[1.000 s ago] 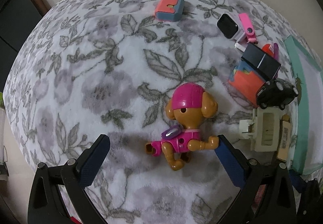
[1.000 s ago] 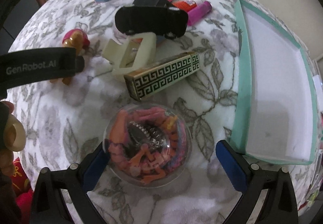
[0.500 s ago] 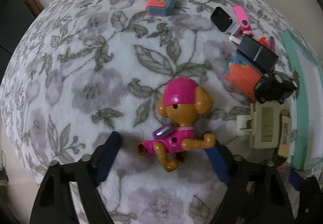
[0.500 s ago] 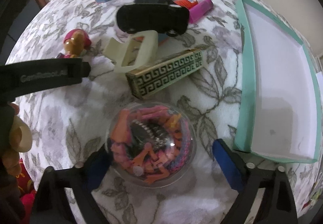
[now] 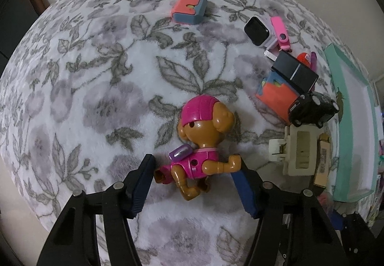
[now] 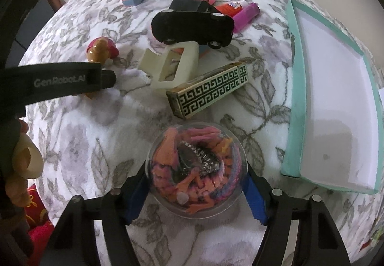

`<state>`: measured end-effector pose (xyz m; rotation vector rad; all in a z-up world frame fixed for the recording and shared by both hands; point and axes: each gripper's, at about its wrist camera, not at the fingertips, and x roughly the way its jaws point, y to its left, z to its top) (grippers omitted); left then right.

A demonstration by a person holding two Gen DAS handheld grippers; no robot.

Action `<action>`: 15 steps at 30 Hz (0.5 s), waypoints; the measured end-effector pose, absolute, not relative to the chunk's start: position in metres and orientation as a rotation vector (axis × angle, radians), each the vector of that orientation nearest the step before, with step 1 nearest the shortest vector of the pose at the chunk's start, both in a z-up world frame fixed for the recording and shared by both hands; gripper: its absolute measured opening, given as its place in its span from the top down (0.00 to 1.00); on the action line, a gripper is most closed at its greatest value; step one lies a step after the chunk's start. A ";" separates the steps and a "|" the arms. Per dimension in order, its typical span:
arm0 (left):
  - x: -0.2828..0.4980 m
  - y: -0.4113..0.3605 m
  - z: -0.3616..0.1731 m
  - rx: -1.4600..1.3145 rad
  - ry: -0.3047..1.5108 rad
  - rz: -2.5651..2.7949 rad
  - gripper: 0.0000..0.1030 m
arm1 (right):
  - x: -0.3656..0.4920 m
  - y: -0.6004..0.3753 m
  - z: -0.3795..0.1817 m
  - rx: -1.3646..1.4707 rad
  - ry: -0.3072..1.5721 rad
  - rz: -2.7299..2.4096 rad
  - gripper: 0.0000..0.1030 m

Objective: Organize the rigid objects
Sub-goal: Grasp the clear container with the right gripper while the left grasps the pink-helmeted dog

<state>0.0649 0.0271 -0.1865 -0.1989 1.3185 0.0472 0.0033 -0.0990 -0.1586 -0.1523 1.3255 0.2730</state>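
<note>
Left wrist view: the left claw (image 5: 195, 182) straddles the toy dog figure (image 5: 201, 143), which lies on the floral blanket (image 5: 96, 74); the jaws stand narrowed to either side of its body, the right pad touching or nearly touching the outstretched arm, the left pad just beside the rear leg, so a full clamp cannot be confirmed. This placement centres the widest rigid part between the pads for a stable lift. To the right lie a black toy car (image 5: 312, 110), a cream hair clip (image 5: 297, 153) and the teal tray (image 5: 348, 122), presumably the destination. Right wrist view: the right claw (image 6: 195, 194) brackets the clear round container (image 6: 196, 170) filled with orange and pink pieces; both pads appear pressed against its wall at the widest point, which suits a round body that would otherwise slip. The patterned box (image 6: 208, 91) lies just beyond it, and the teal tray (image 6: 300, 98) sits near on the right, its interior bare
</note>
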 end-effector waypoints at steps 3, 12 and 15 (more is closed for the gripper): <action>0.064 0.039 -0.179 -0.227 1.310 0.047 0.50 | 0.007 -0.107 -0.155 -0.117 1.325 0.275 0.28; 0.060 0.048 -0.173 -0.283 1.320 0.028 0.50 | 0.009 -0.126 -0.137 -0.018 1.285 0.296 0.29; 0.067 0.064 -0.156 -0.314 1.330 0.023 0.50 | 0.010 -0.128 -0.131 -0.004 1.276 0.295 0.29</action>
